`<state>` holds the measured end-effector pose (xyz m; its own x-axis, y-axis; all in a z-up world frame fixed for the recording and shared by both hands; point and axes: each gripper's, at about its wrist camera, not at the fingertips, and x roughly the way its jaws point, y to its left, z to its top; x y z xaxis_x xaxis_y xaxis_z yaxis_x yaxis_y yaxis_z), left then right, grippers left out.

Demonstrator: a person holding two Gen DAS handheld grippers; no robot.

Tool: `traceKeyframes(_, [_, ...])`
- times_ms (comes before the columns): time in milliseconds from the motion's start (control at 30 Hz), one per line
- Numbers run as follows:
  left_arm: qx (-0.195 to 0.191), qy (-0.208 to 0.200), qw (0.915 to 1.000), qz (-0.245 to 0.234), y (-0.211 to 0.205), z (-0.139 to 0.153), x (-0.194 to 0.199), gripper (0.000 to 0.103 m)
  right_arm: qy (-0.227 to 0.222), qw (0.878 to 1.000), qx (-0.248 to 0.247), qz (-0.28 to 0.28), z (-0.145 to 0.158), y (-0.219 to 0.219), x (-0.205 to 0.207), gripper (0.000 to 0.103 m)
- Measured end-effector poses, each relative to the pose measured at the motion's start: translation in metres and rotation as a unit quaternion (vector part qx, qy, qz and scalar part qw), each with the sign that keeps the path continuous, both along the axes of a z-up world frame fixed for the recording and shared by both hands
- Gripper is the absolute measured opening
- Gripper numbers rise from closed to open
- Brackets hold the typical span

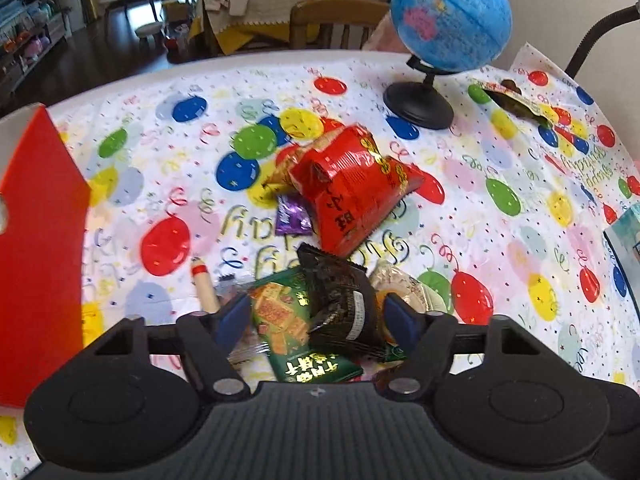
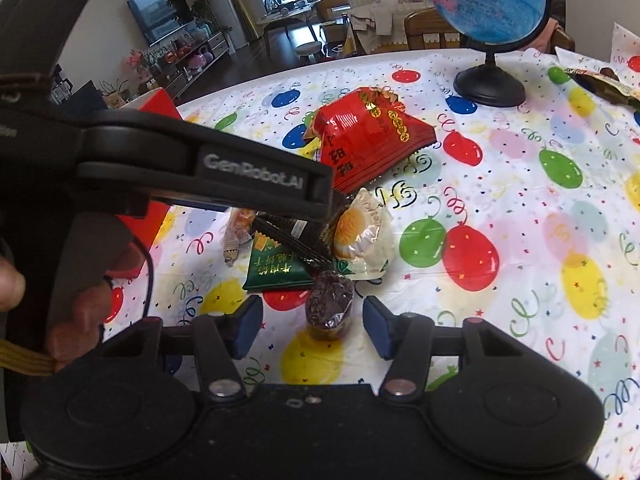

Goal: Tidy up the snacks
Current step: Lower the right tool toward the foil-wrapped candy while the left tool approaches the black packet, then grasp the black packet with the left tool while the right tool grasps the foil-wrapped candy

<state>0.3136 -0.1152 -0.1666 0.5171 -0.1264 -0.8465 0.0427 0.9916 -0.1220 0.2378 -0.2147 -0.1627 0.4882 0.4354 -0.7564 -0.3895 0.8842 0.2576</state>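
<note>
A heap of snacks lies on the balloon-print tablecloth [image 1: 500,200]. My left gripper [image 1: 316,318] stands open astride a black packet [image 1: 340,304] that rests on a green cracker packet [image 1: 288,320]; its blue pads sit close beside them, and I cannot make out any pressing. My right gripper [image 2: 314,326] is open, with a small dark foil-wrapped snack [image 2: 330,304] between its fingers and a gap on each side. Behind lie a large red packet [image 1: 352,184], a purple sweet [image 1: 292,216], a wrapped round pastry [image 2: 360,232] and a sausage stick [image 1: 206,288].
A red box [image 1: 36,240] stands at the table's left edge. A globe [image 1: 448,16] on a black stand is at the back right, with a dark packet [image 1: 516,100] beyond it. The left gripper's housing [image 2: 240,172] crosses the right wrist view. A wooden chair [image 1: 332,24] stands behind the table.
</note>
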Motion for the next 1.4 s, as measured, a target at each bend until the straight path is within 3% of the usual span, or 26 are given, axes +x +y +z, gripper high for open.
traceKeyframes(200, [-0.047, 0.026, 0.9985, 0.005, 0.001, -0.008, 0.010, 0.064, 0.014, 1.000, 0.010, -0.003, -0.005, 0.000, 0.006, 0.045])
traceKeyframes(400, [-0.071, 0.033, 0.9969, 0.006, 0.003, -0.007, 0.014, 0.048, 0.017, 1.000, 0.013, -0.010, -0.008, -0.004, 0.009, 0.027])
traceKeyframes(500, [-0.085, 0.041, 0.9954, 0.019, 0.011, -0.009, 0.015, 0.040, 0.018, 1.000, 0.014, -0.011, -0.009, -0.006, 0.007, 0.025])
traceKeyframes(967, [-0.090, 0.027, 0.9951, 0.031, 0.019, 0.002, 0.000, 0.035, 0.006, 1.000, 0.008, -0.025, 0.004, -0.011, -0.005, 0.025])
traceKeyframes(1400, [-0.088, -0.024, 0.9952, 0.035, 0.030, 0.053, -0.042, 0.035, -0.030, 0.999, 0.011, -0.035, 0.046, -0.014, -0.030, 0.025])
